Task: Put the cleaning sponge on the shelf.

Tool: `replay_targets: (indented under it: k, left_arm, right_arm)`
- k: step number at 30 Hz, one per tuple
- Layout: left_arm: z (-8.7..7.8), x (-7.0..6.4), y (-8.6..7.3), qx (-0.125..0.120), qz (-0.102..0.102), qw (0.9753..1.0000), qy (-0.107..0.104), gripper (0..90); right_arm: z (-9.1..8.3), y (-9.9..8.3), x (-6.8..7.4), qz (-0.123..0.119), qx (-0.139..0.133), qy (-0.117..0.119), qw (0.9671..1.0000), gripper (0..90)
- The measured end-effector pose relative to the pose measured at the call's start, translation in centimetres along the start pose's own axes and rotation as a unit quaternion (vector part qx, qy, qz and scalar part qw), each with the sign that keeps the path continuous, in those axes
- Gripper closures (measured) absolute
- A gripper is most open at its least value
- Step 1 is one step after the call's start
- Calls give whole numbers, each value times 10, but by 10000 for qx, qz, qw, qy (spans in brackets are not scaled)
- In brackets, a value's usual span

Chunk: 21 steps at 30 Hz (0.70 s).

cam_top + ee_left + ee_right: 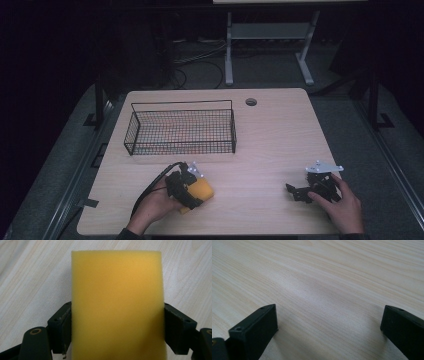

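Gripping the sponge (116,305) is the part that looks done: in the left gripper view the two black jaws press against its left and right sides, and the yellow block stands out ahead of them over the wood grain. From above, the left gripper (196,188) sits at the near left of the table (280,135) with the sponge at its tip, low over the tabletop or resting on it; I cannot tell which. The wire basket (181,129) stands just beyond it, toward the far side, and it looks empty, so nothing has gone in yet.

What is left, as I judge it, is the lift, the short carry forward over the basket's near rim, and the release inside. That puts the work at an early stage, with the grasp made and the move itself not begun.

The right gripper (300,192) rests at the near right, well apart from sponge and basket. Its jaws stand wide apart over bare wood in its own view, holding nothing.
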<state>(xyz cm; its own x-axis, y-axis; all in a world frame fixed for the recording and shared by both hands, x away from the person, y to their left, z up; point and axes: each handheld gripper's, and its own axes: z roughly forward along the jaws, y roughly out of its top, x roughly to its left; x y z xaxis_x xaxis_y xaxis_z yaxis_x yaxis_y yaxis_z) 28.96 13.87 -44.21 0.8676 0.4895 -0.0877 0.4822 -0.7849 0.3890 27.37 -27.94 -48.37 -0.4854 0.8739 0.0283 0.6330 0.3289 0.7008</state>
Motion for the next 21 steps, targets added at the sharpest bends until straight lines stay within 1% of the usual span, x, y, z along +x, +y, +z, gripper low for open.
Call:
replay_targets:
  k: [7, 16, 21]
  left_arm:
    - [-5, 2, 1, -75, -22, 10000, -13, 220]
    - [-10, 4, 2, -100, -31, 9999, -28, 221]
    - [-15, 6, 3, -129, -32, 9999, 8, 222]
  right_arm:
    - [0, 0, 0, -1, 0, 0, 10000, 2]
    - [0, 0, 0, 2, 1, 0, 10000, 2]
    - [0, 0, 0, 1, 4, 0, 10000, 2]
